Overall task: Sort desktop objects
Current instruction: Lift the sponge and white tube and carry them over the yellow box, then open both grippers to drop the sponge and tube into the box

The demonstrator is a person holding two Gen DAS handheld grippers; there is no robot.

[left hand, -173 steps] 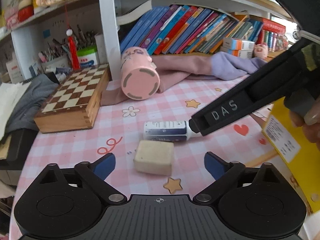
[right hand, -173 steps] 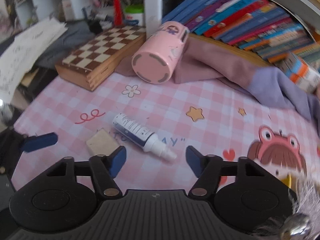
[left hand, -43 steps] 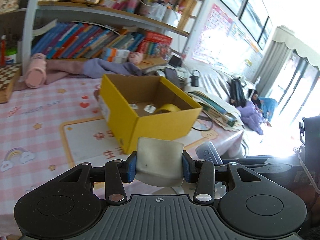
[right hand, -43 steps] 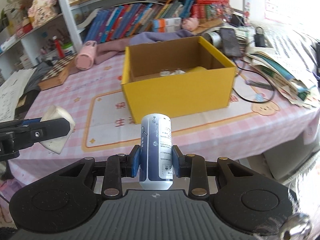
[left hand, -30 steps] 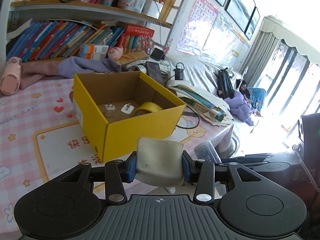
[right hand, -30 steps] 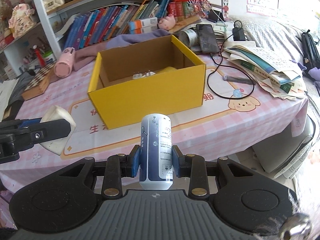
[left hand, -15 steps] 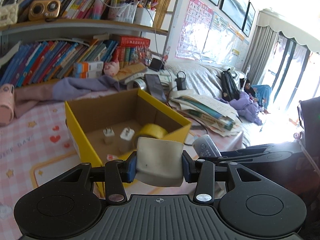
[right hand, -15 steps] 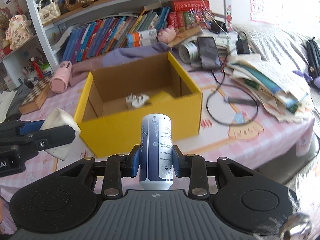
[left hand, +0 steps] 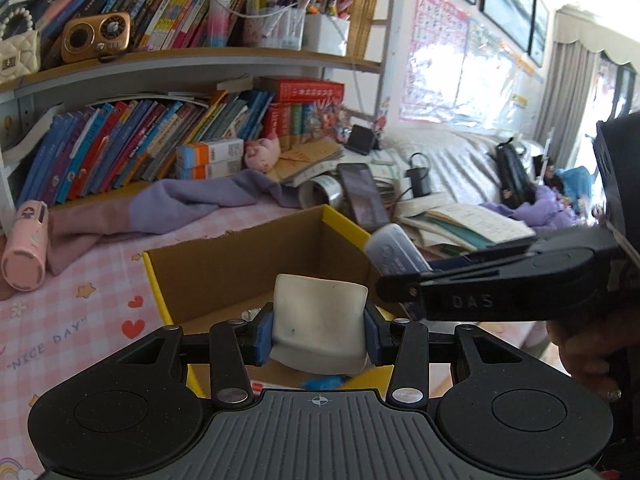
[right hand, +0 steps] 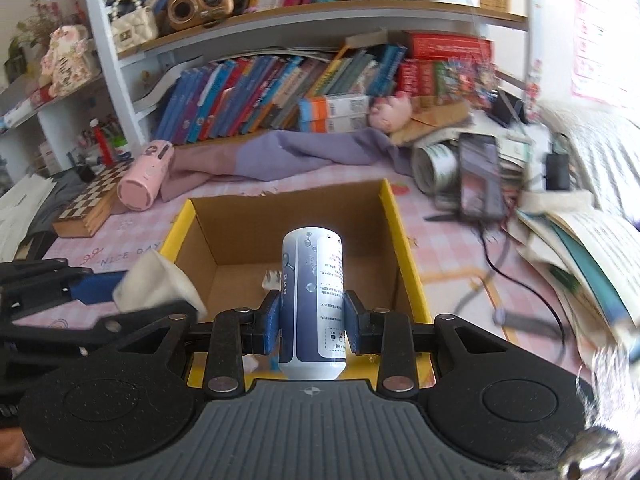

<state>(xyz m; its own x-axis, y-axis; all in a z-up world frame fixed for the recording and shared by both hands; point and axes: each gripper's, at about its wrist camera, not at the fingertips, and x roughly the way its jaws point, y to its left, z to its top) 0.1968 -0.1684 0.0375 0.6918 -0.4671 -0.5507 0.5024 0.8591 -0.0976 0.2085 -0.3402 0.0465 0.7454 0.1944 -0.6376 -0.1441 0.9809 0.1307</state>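
Observation:
My left gripper (left hand: 318, 334) is shut on a pale eraser block (left hand: 319, 322) and holds it over the open yellow cardboard box (left hand: 154, 284). My right gripper (right hand: 312, 322) is shut on a white and blue bottle (right hand: 313, 296), upright above the same box (right hand: 402, 248). In the right wrist view the left gripper with the eraser (right hand: 158, 278) is at the box's left rim. In the left wrist view the right gripper's arm (left hand: 496, 284) and the bottle (left hand: 396, 252) are over the box's right side. Small white plugs (right hand: 271, 279) lie inside the box.
A pink tumbler (right hand: 146, 176) lies on its side by a wooden chessboard (right hand: 90, 200) at the far left. A purple cloth (right hand: 288, 152) lies along the bookshelf. A phone (right hand: 478, 178), cables and stacked books (right hand: 580, 240) crowd the right side.
Both grippers have moved forward and now hang over the yellow box, closer to each other. Each still holds its object.

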